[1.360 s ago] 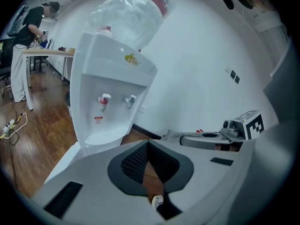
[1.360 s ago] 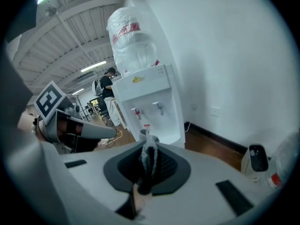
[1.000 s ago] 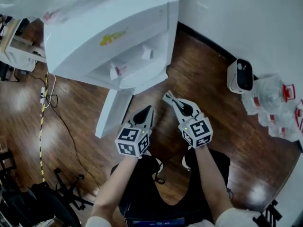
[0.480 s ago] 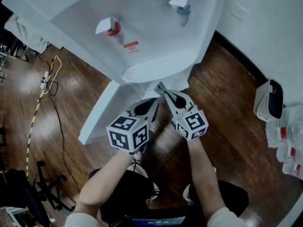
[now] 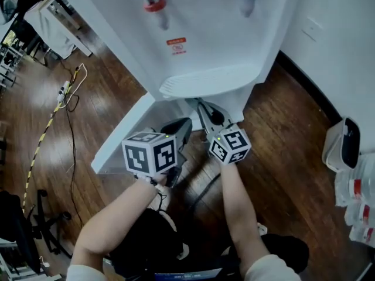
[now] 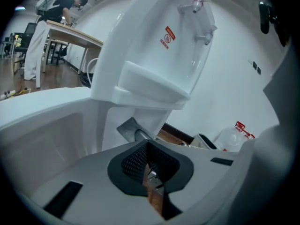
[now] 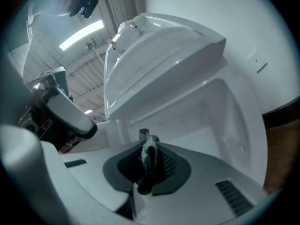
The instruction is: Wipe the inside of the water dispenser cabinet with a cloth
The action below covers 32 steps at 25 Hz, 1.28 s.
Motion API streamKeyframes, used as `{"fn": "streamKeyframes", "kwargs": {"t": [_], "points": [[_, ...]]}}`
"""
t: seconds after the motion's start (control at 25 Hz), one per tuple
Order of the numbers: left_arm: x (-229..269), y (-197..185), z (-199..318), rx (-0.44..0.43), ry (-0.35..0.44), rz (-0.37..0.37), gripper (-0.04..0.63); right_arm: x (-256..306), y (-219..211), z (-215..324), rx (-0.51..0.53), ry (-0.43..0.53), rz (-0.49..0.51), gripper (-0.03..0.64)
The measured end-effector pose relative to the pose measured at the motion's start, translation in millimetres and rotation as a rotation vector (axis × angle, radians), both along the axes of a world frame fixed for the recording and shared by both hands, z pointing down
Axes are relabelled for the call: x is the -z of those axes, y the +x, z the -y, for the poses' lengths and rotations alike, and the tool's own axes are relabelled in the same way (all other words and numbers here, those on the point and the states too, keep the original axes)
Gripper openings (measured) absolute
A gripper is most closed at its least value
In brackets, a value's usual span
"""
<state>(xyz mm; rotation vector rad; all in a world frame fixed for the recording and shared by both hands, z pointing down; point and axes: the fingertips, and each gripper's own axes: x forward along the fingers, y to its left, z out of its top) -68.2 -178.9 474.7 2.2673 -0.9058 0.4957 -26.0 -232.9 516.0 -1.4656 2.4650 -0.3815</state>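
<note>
Black-and-white marker cubes (image 5: pixel 150 153), pale short sleeves (image 5: pixel 88 271)

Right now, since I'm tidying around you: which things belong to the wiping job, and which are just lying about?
Job: water dispenser, its open cabinet door, cloth in right gripper.
Lying about: water bottles, floor cable, white device by wall.

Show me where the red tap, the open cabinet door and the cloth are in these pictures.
red tap (image 5: pixel 154 5): head view, on its red collar.
open cabinet door (image 5: pixel 125 136): head view, middle of the white panel.
cloth (image 7: pixel 149 154): right gripper view, on the strip pinched between the jaws.
</note>
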Motion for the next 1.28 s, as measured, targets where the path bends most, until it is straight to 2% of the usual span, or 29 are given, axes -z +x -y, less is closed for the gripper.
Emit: {"fn": "streamKeyframes", "kwargs": {"t": [0.16, 0.4, 0.56, 0.72, 0.92, 1.28], "points": [[-8, -12, -6, 0.049, -0.014, 0.031, -0.003, -2, -5, 10, 0.018, 0.014, -0.015, 0.031], [4, -35, 5, 0.139, -0.032, -0.014, -0.003, -3, -20, 42, 0.002, 0.024, 0.038, 0.031], [8, -34, 6, 0.146, -0.024, -0.018, -0.003, 28, -46, 46, 0.102, 0.111, 0.124, 0.031], [0, -37, 11, 0.141, -0.013, 0.022, -0.003, 35, -58, 46, 0.152, 0.148, 0.090, 0.031], [-6, -41, 15, 0.151, -0.020, 0.034, -0.003, 15, -64, 48, 0.180, 0.093, 0.004, 0.031], [0, -45, 14, 0.155, -0.009, 0.035, -0.003, -77, -62, 49, 0.159, -0.098, 0.002, 0.031]]}}
